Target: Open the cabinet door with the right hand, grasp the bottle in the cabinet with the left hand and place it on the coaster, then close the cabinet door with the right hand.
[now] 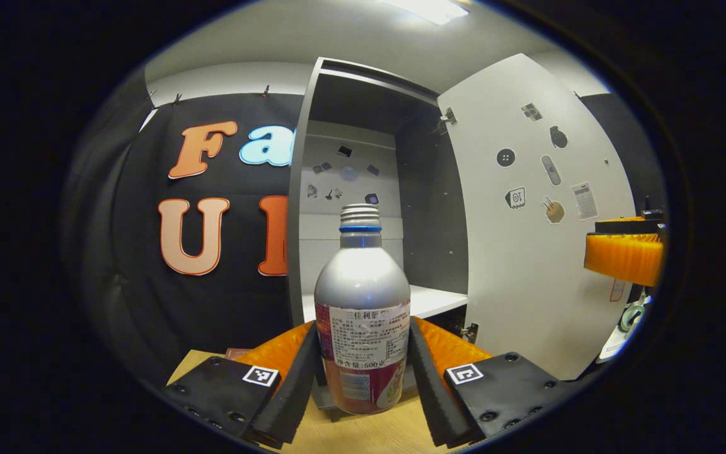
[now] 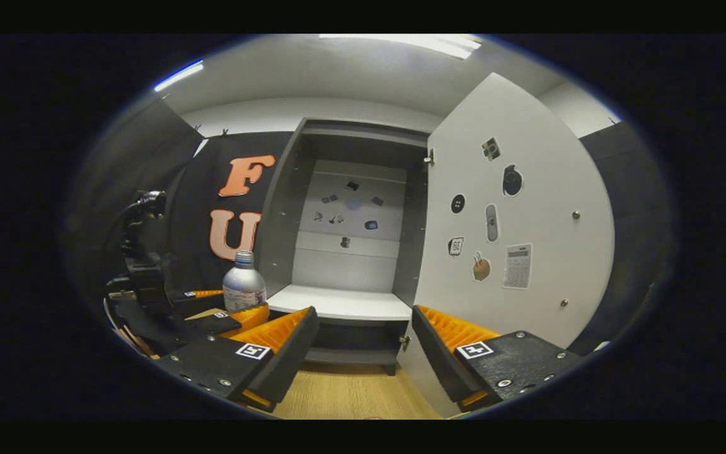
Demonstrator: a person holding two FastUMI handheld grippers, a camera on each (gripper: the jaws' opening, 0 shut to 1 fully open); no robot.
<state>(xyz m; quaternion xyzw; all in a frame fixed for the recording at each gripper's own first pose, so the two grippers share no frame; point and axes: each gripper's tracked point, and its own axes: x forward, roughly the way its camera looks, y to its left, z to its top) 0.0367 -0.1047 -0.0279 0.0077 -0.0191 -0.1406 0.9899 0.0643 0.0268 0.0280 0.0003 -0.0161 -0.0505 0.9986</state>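
Clamped low on the bottle (image 1: 363, 315) by the left gripper (image 1: 363, 372), out of the cabinet (image 2: 344, 302), above the worktop (image 1: 363, 435). Smooth metal, so slippery; likely a bit heavy (cap on). Best held at the label. Cabinet shelf bare, cabinet door (image 2: 514, 233) open. Right gripper (image 2: 363, 350) jaws apart, holding nothing.

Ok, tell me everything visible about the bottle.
The bottle looks like silver metal, with a threaded cap above a blue ring, a rounded shoulder and a printed label over a reddish lower band. It stands upright between the left gripper fingers, which appear to press its sides, out of the cabinet, above the wooden table. Its base is hidden, so contact below is unclear.
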